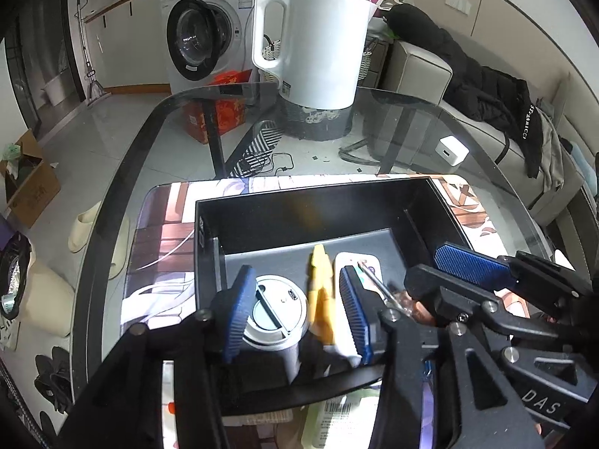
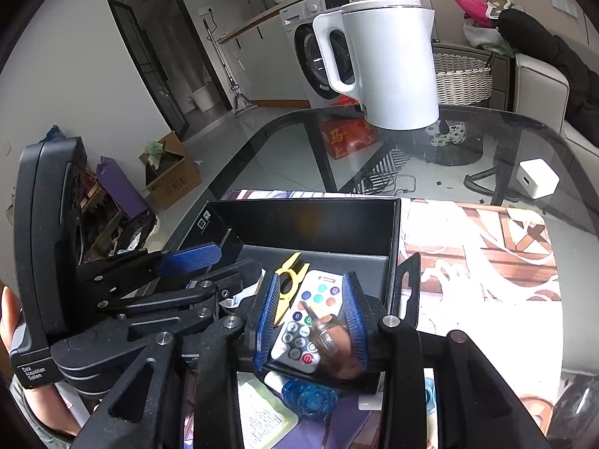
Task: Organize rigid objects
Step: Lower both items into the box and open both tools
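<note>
A black open box (image 1: 284, 213) (image 2: 393, 232) lies on a printed mat. Inside it are a white round-lidded cup (image 1: 275, 310), a yellow tool (image 1: 322, 292) (image 2: 290, 273) and a white remote with coloured buttons (image 2: 305, 318) (image 1: 365, 265). A small screwdriver with a clear amber handle (image 2: 329, 333) (image 1: 389, 295) lies between the pads of my right gripper (image 2: 309, 318), over the remote; whether the pads press it I cannot tell. My left gripper (image 1: 295, 314) is open, its pads either side of the cup and yellow tool, holding nothing.
A white electric kettle (image 1: 318, 45) (image 2: 389, 63) stands at the far side of the glass table (image 1: 430, 112). A white charger cube (image 1: 453, 149) (image 2: 537, 177) lies at the right. A blue plastic piece (image 2: 307, 398) and printed packets lie in front of the box.
</note>
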A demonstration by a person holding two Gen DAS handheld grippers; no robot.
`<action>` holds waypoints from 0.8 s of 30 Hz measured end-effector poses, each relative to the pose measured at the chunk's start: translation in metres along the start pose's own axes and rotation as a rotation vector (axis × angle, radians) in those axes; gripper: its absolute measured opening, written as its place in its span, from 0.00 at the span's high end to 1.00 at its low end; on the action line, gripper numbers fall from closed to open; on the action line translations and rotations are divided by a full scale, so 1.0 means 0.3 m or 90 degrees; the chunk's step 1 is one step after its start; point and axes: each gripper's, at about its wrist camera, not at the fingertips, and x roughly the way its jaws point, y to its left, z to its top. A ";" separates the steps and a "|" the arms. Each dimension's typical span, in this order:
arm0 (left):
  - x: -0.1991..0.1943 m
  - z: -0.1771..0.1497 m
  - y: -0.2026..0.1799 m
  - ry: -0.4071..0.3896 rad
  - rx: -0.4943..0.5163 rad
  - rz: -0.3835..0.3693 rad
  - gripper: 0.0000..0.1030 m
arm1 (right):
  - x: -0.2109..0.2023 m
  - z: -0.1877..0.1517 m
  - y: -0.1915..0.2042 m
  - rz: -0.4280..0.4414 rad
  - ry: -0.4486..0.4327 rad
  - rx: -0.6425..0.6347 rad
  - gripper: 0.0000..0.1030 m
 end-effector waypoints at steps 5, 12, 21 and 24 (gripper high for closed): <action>-0.023 -0.008 0.007 -0.004 -0.012 -0.013 0.53 | -0.020 -0.010 0.005 0.003 -0.004 0.005 0.60; -0.096 -0.025 0.002 -0.044 0.002 -0.024 0.52 | -0.089 -0.022 0.029 0.006 -0.041 -0.010 0.54; -0.189 -0.065 0.050 -0.053 0.010 -0.033 0.51 | -0.191 -0.061 0.030 0.000 -0.062 -0.045 0.54; -0.188 -0.091 0.066 -0.035 0.009 -0.029 0.51 | -0.200 -0.080 0.027 -0.001 -0.051 -0.054 0.54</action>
